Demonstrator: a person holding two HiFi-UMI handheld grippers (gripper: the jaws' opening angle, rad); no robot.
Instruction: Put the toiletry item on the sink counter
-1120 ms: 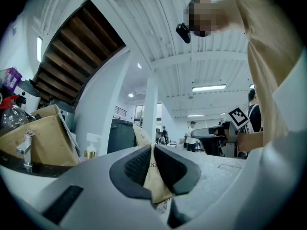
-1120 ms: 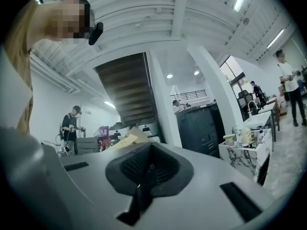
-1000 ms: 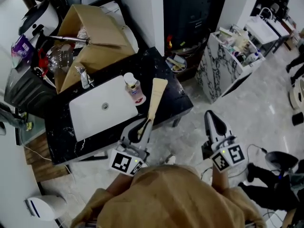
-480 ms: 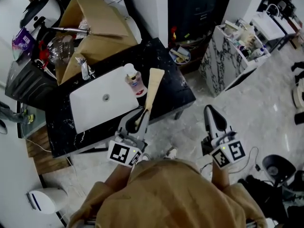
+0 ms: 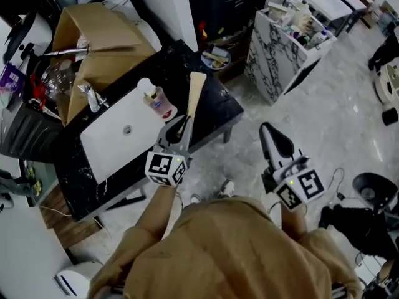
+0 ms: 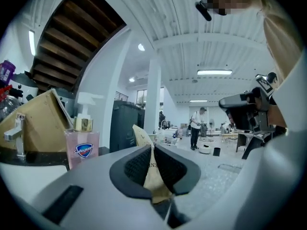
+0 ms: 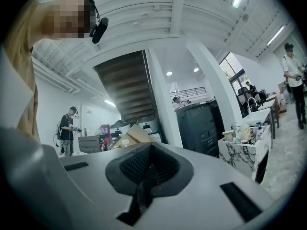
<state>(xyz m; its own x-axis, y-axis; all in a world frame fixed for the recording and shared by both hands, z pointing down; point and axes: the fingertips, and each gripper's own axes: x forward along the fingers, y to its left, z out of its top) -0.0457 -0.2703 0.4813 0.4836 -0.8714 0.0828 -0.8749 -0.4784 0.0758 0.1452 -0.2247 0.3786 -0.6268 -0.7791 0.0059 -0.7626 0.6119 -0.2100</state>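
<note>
Left hand-held gripper (image 5: pixel 177 128) is clamped on the near end of a long flat tan paper packet; its own view shows the dark pads pressed on both faces of the paper. The right hand-held gripper (image 5: pixel 273 139) has its jaws together on nothing and hangs over the pale floor, well apart from the work.

Ahead of the person lies the black marble tabletop (image 5: pixel 215 112), with an open brown cardboard box (image 5: pixel 100 55) at its far left corner. A white rectangular basin (image 5: pixel 105 156) is set into its left part. A clear pump bottle of pink soap (image 5: pixel 157 101) stands at the basin's right rim.

The long flat tan paper packet (image 5: pixel 194 97), which I take to be the toiletry item, is over the bare dark strip to the right of the basin, just beside the soap bottle. Its long axis runs straight on from the left jaws, away from the person and toward the tabletop's far edge. Whether its free end touches the stone I cannot tell.

The left hand has the job. As I judge it, the move comes down to lowering the packet flat along that strip, clear of the bottle, then parting the jaws.
</note>
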